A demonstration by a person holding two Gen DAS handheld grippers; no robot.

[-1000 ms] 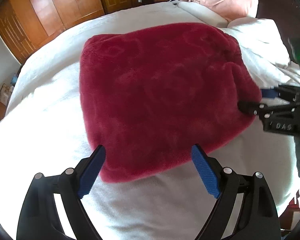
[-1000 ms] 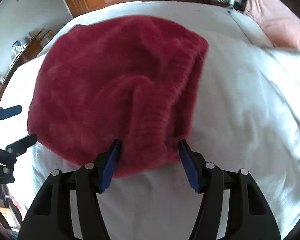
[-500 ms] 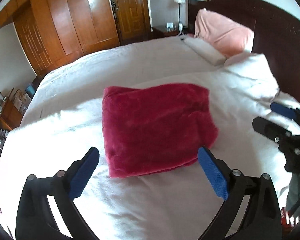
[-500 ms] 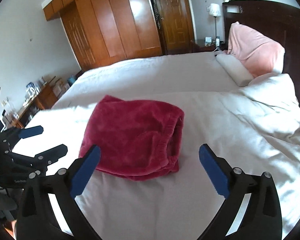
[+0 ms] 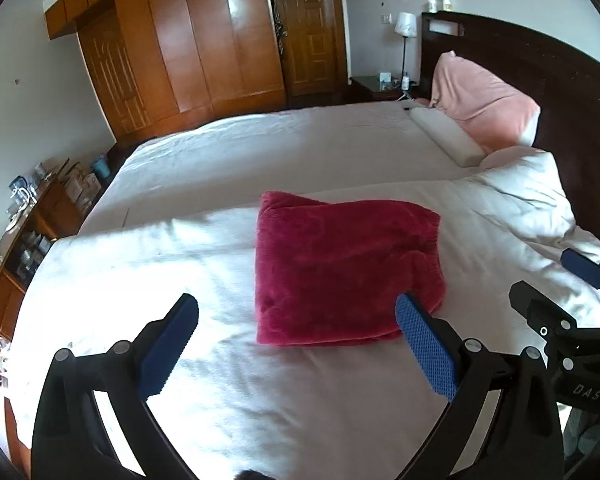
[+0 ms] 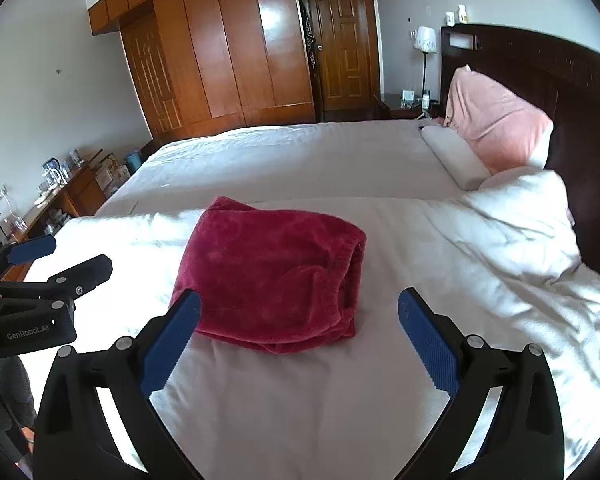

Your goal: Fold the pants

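Pants (image 5: 346, 272) folded on bed (image 5: 260, 400), ahead of both spread claws

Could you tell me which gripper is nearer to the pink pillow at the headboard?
Right. The right gripper hovers open at the folded red pants' pillow side; the left gripper is on their far side from the pink pillow.

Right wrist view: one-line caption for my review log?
Folded red pants lie on the white bed; open right hand-held gripper hovers before them, empty.
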